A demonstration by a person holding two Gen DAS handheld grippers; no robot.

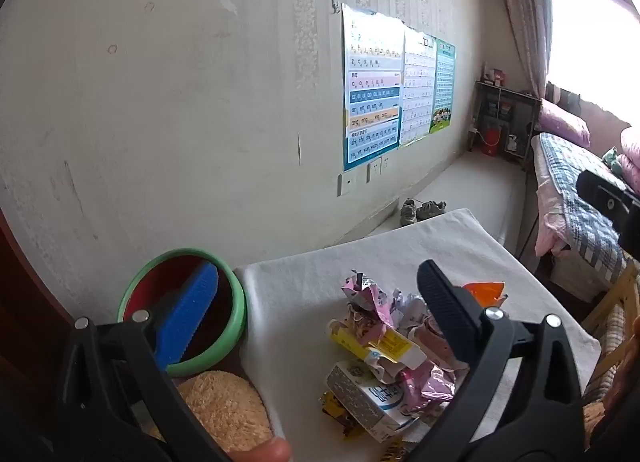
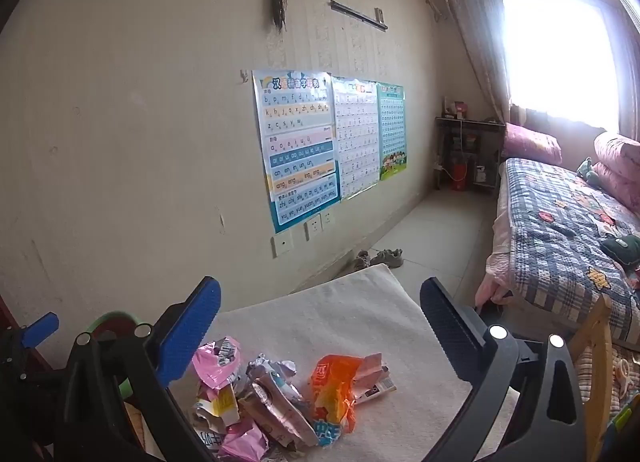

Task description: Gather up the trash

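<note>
A pile of trash (image 1: pixel 384 350) lies on a white-clothed table (image 1: pixel 312 274): pink wrappers, a yellow-white tube, a small carton (image 1: pixel 368 402) and an orange wrapper (image 1: pixel 484 290). My left gripper (image 1: pixel 320 310) is open above the pile, its blue finger over a bin with a green rim (image 1: pixel 240 310) at the table's left. In the right wrist view the pile (image 2: pixel 272 390) with the orange wrapper (image 2: pixel 336 386) lies between the open fingers of my right gripper (image 2: pixel 320 330), which holds nothing.
A wall with posters (image 2: pixel 296 146) runs along the left. A bed with a plaid quilt (image 2: pixel 560 230) stands at the right, shoes (image 2: pixel 380 258) on the floor beyond the table. A round orange cushion (image 1: pixel 224 406) lies below the bin. A wooden chair frame (image 2: pixel 592 338) is at the right.
</note>
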